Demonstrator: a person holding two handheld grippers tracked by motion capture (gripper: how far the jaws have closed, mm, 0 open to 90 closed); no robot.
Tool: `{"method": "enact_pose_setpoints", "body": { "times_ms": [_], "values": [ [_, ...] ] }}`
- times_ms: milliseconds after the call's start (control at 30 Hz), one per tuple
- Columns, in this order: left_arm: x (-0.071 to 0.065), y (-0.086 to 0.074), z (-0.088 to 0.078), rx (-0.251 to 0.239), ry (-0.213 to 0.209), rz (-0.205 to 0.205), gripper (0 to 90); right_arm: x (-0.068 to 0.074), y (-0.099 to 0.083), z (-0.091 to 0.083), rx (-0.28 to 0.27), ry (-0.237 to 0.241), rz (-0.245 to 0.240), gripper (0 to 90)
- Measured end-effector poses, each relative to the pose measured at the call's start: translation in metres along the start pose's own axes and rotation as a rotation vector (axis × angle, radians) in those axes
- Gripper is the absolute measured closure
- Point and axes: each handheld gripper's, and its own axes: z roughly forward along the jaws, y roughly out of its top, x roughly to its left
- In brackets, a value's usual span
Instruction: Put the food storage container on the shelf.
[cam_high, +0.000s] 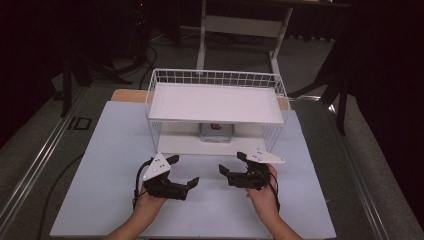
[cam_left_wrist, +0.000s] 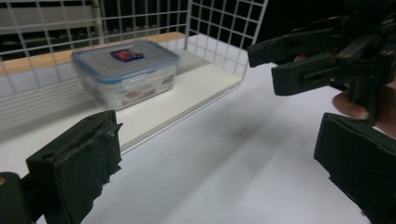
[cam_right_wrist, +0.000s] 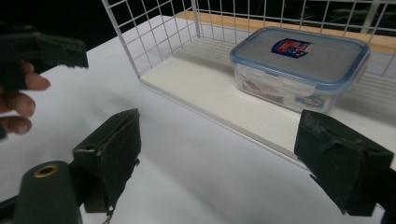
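Note:
A clear plastic food box (cam_high: 216, 132) with a blue-rimmed lid and a red-and-blue sticker stands on the lower shelf of a white wire rack (cam_high: 215, 102). Both gripper views show the box (cam_left_wrist: 126, 70) (cam_right_wrist: 299, 65) with its lid on, a little way inside the shelf's front edge. My left gripper (cam_high: 185, 170) (cam_left_wrist: 219, 135) is held over the white tabletop in front of the rack, open and empty. My right gripper (cam_high: 231, 163) (cam_right_wrist: 219, 126) faces it from the right, also open with nothing between its jaws. Neither touches the box.
The white board tabletop (cam_high: 115, 165) spreads wide to the left and right of the hands. The rack's upper shelf (cam_high: 215, 95) overhangs the box, and wire mesh closes the rack's sides and back. A table frame (cam_high: 240, 30) stands on the floor behind.

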Motion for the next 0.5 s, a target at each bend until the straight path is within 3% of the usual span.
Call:
{"method": "enact_pose_setpoints", "body": {
  "times_ms": [67, 300, 500],
  "values": [
    [0.000, 0.000, -0.002, 0.004, -0.005, 0.004, 1.4, -0.001, -0.003, -0.003, 0.000, -0.015, -0.022, 14.5],
    [0.004, -0.002, -0.014, 0.023, -0.002, 0.024, 1.4, -0.010, -0.011, -0.023, 0.015, -0.030, -0.021, 15.0],
    [0.010, -0.006, -0.028, 0.030, 0.024, 0.032, 1.4, -0.014, -0.017, -0.041, 0.013, -0.009, -0.013, 15.2]
  ]
}}
